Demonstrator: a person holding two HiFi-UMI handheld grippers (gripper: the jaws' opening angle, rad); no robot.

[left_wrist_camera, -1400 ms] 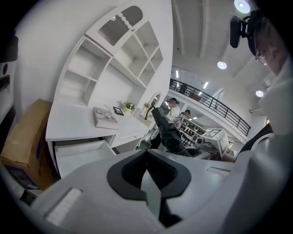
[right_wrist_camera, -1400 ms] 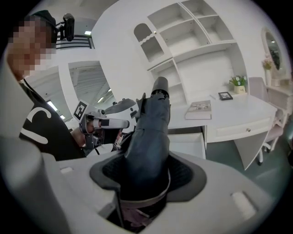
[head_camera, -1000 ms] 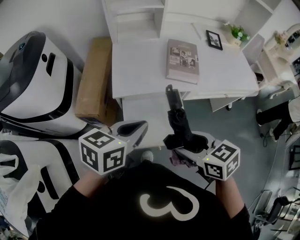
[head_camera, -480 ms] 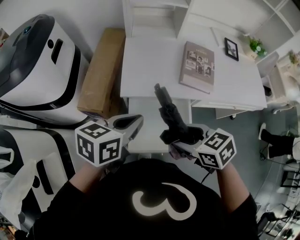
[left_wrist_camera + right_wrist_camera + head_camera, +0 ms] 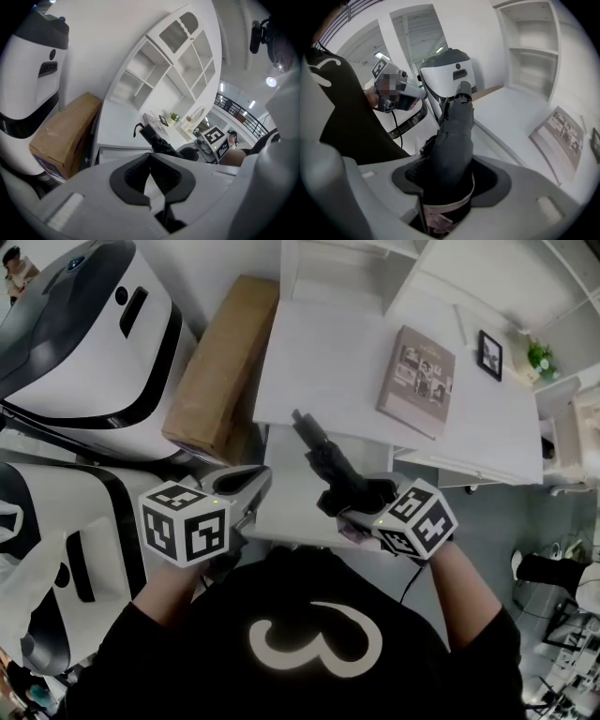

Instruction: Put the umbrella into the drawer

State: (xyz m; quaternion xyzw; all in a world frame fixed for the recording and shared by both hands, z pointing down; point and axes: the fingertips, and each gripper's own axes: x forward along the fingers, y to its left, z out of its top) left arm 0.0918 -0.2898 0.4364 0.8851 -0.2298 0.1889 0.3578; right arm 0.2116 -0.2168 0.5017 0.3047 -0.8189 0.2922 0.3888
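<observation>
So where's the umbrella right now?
In the head view, the folded black umbrella sits right of centre, gripped by the right hand-held gripper and poking out over the open white drawer at the desk front edge.

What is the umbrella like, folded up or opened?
Folded up: the umbrella is a tight dark bundle, held by the right gripper.

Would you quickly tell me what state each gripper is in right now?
Left gripper: shut, nothing between its jaws.
Right gripper: shut on the folded black umbrella.
</observation>
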